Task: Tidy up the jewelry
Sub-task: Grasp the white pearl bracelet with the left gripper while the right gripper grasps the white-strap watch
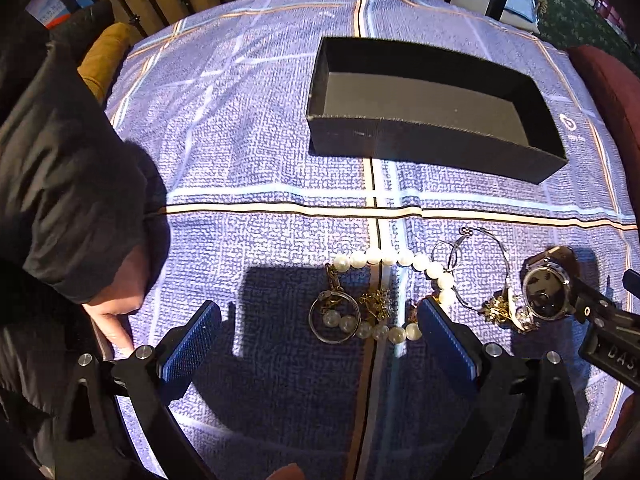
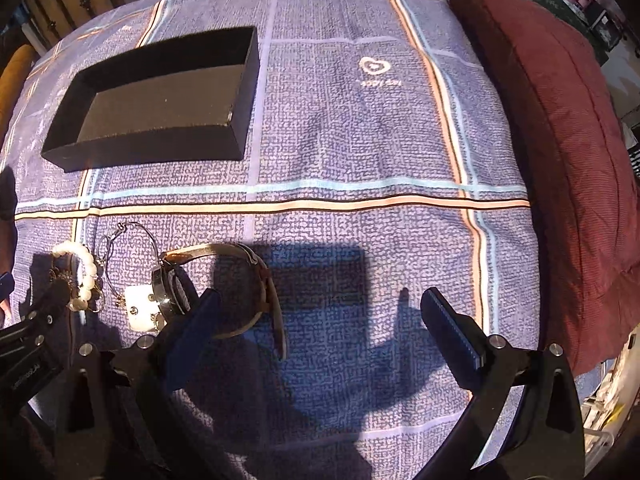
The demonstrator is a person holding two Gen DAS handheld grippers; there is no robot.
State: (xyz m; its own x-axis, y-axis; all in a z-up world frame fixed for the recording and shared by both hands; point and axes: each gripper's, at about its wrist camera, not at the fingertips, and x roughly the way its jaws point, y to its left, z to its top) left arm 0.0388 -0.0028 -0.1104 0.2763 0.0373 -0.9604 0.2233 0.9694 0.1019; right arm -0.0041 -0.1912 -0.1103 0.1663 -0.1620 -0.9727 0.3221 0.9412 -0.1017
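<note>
We have both grippers low over the jewelry, which lies bunched at the near edge of the purple checked cloth [image 2: 360,128], while the black box [image 1: 436,92] sits empty and well apart on the far side. The left gripper [image 1: 320,332] has its jaws released and spread wide around the pearl bracelet [image 1: 394,258], with the key ring [image 1: 335,317] and a small gold chain [image 1: 376,303] lying inside the same span. That is our first worry: if we close here, we may gather two or three pieces at once, or pinch only a pearl and have the strand swing loose on the way to the box. The thin wire hoop [image 1: 478,268] overlaps the pearls on the right, so lifting the bracelet could drag it along. The right gripper [image 2: 320,312] is also released, its left finger [image 2: 192,328] reaching in at the watch [image 2: 224,292], which stands on edge with its strap looped; whether that finger passes through the strap or just in front of it we cannot quite tell from this angle. A nudge there could tip the watch onto the white earring card [image 2: 140,308] just beside it. The two grippers are near each other, so a careless move could knock them together, and the soft cloth may wrinkle and shift the pieces under any push.
</note>
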